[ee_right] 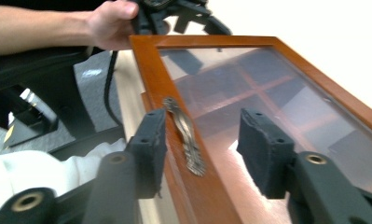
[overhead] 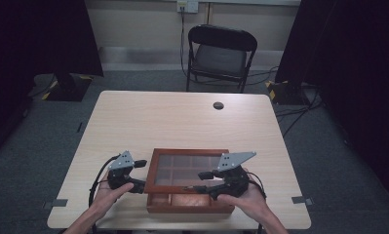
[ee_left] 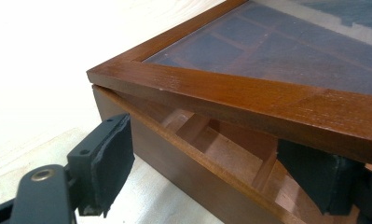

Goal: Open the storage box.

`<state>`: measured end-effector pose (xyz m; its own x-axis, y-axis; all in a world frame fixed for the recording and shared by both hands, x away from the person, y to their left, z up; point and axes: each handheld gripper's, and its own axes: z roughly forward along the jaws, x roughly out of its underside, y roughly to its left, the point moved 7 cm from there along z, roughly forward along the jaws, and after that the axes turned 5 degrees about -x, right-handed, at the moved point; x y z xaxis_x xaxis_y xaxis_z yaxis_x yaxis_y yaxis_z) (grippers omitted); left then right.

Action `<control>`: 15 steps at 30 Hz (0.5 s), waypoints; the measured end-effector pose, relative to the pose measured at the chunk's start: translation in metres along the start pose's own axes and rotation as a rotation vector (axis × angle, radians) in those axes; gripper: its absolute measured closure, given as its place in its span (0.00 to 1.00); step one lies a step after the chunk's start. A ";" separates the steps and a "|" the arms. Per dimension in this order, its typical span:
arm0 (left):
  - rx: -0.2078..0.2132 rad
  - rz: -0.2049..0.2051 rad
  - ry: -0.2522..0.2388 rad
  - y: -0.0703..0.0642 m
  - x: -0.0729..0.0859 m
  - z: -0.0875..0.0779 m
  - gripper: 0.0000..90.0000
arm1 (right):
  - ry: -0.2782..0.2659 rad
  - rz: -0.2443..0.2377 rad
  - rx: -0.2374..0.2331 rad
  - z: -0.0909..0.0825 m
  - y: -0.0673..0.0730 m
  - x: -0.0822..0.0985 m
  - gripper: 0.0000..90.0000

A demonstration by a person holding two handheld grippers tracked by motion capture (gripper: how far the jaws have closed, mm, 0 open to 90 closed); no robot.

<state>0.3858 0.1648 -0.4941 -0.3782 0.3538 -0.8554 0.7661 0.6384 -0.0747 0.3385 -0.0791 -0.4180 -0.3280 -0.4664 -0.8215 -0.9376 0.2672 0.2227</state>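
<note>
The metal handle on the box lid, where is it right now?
The metal handle sits on the front rail of the lid, between the right gripper's open fingers; in the high view that is the lid's near edge.

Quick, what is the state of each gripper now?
Left gripper: open, its jaws astride the wooden box's corner.
Right gripper: open, its jaws astride the lid's metal handle.

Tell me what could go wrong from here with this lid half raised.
1. The glass-paned wooden lid of the brown wooden compartment box is lifted only slightly; the right tongs straddle its front rail and small metal handle with jaws apart, so it may slip and slam.
2. The left tongs sit at the box's corner with one pad in the gap, which could get pinched.
</note>
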 end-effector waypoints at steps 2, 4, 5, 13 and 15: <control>0.000 -0.001 0.001 0.000 0.000 0.000 0.20 | -0.006 0.012 0.003 -0.005 -0.002 0.002 0.53; 0.001 -0.005 0.004 0.000 -0.001 0.000 0.20 | -0.012 0.021 0.018 -0.009 -0.005 0.005 0.49; 0.002 -0.006 0.004 0.000 -0.001 0.000 0.20 | -0.016 0.025 0.029 -0.012 -0.006 0.006 0.48; -0.003 -0.007 -0.013 -0.001 -0.010 -0.004 0.24 | -0.032 0.056 0.100 -0.023 -0.016 0.014 0.30; -0.001 0.007 -0.020 -0.002 -0.015 -0.005 0.23 | -0.041 0.061 0.105 -0.026 -0.018 0.015 0.28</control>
<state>0.3876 0.1612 -0.4787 -0.3628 0.3445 -0.8659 0.7680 0.6367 -0.0685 0.3475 -0.1126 -0.4205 -0.3770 -0.4123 -0.8294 -0.8980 0.3818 0.2185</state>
